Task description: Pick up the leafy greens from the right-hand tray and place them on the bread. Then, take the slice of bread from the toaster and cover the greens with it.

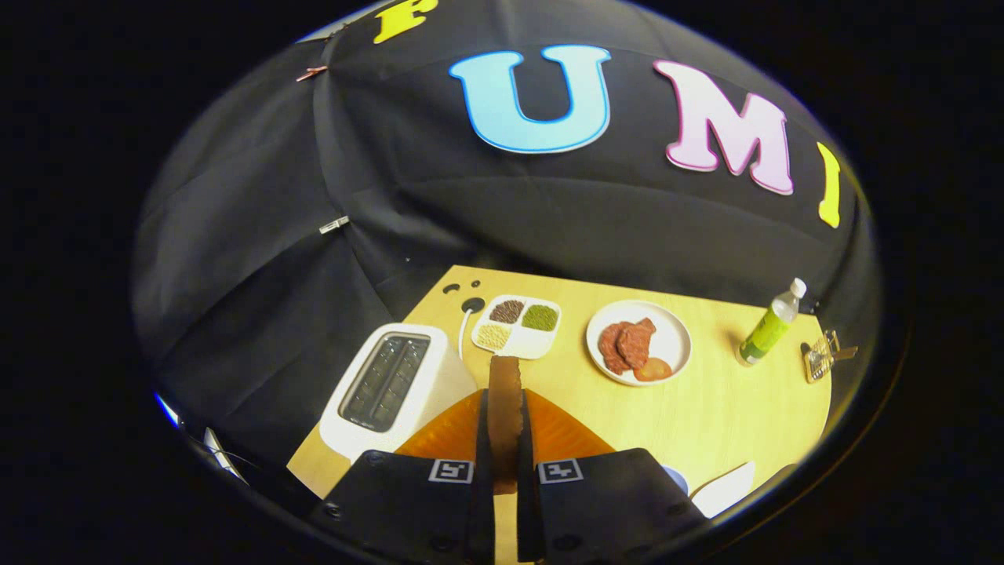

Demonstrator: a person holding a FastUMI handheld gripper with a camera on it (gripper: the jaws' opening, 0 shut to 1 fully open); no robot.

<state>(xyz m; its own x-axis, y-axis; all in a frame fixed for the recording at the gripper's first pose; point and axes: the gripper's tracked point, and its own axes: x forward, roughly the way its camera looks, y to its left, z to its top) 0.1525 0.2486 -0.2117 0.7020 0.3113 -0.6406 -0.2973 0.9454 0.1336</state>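
The gripper (504, 439) pinches a slice of bread (505, 400) edge-on between its two fingers, both pressing on its flat sides, so the brown crust stands up ahead of them. The slice hangs above an orange tray (561, 435) on the wooden table (729, 408). Just left of the fingers stands the white toaster (392, 384), its two slots dark. Beyond the slice sits a white divided dish (518, 326) with beans and grains in its compartments, and to its right a white plate (639, 341) holding pieces of reddish meat. Farther right a green bottle (770, 323) stands near the table's edge.
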